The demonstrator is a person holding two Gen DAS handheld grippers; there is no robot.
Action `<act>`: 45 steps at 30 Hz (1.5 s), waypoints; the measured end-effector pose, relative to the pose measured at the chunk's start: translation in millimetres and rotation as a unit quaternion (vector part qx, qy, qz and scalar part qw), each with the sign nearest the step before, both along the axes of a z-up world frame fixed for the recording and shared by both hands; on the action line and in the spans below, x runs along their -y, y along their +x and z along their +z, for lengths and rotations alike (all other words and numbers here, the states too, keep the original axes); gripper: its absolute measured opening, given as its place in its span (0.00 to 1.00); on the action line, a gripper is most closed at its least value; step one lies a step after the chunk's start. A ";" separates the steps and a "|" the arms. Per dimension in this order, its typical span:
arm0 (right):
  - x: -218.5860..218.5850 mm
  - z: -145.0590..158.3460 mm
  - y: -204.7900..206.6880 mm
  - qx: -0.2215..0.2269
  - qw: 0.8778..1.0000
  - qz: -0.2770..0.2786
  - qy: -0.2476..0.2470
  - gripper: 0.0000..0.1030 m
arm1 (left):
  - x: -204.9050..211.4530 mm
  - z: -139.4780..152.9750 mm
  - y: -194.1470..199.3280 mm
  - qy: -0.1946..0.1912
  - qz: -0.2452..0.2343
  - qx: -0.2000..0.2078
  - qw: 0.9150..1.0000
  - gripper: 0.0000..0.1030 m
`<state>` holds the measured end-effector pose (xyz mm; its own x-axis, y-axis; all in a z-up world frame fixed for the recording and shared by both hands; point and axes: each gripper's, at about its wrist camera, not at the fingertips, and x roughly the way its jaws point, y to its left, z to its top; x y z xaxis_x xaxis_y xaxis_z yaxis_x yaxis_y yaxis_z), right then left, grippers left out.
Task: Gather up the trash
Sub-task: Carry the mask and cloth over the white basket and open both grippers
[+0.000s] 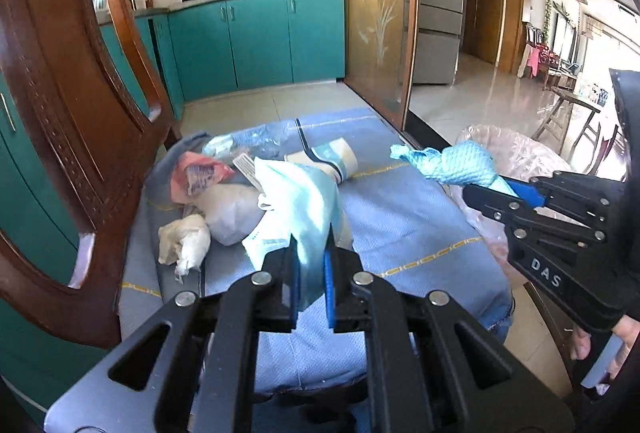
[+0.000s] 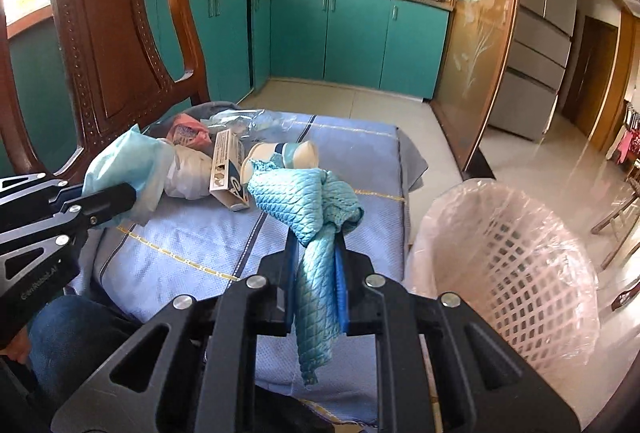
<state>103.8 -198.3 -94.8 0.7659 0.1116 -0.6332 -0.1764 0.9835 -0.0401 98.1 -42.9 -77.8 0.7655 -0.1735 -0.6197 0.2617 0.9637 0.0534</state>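
Observation:
My left gripper (image 1: 312,265) is shut on a light blue face mask (image 1: 300,197), held just above the blue cushion (image 1: 400,225) of a wooden chair. My right gripper (image 2: 316,265) is shut on a teal quilted cloth (image 2: 308,201), held over the cushion's right part beside a white mesh bin (image 2: 516,257) lined with a clear bag. On the cushion lie a pink wrapper (image 1: 196,177), a white wad (image 1: 184,241), a grey-white bag (image 1: 232,213), a paper cup (image 1: 336,157), a small carton (image 2: 226,169) and clear plastic (image 1: 248,141).
The carved wooden chair back (image 1: 72,113) rises at the left. Teal kitchen cabinets (image 1: 260,41) stand behind, a glass sliding door (image 1: 380,13) and a fridge (image 1: 440,1) to the right. The bin (image 1: 516,153) stands on the tiled floor right of the chair.

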 end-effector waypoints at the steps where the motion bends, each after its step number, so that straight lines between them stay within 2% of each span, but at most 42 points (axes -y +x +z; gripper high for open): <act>1: 0.8 1.1 -0.5 0.001 1.000 -0.001 0.001 0.16 | 0.7 1.7 -0.5 0.005 0.004 0.005 1.000 0.11; 12: -4.3 10.1 -10.2 0.015 1.000 0.004 0.006 0.16 | -14.2 17.5 -12.2 0.003 0.038 0.038 0.999 0.11; 27: 10.3 16.8 -22.5 0.027 0.999 -0.010 0.014 0.16 | -7.0 36.8 -29.6 -0.004 0.041 0.076 0.996 0.11; 39: 26.2 14.1 -26.8 0.031 0.999 -0.018 0.028 0.16 | 6.1 38.2 -34.2 0.005 0.038 0.078 0.996 0.11; 45: 54.2 18.9 -31.5 0.043 0.997 -0.046 0.038 0.16 | 15.9 38.6 -33.6 0.009 0.028 0.078 0.996 0.11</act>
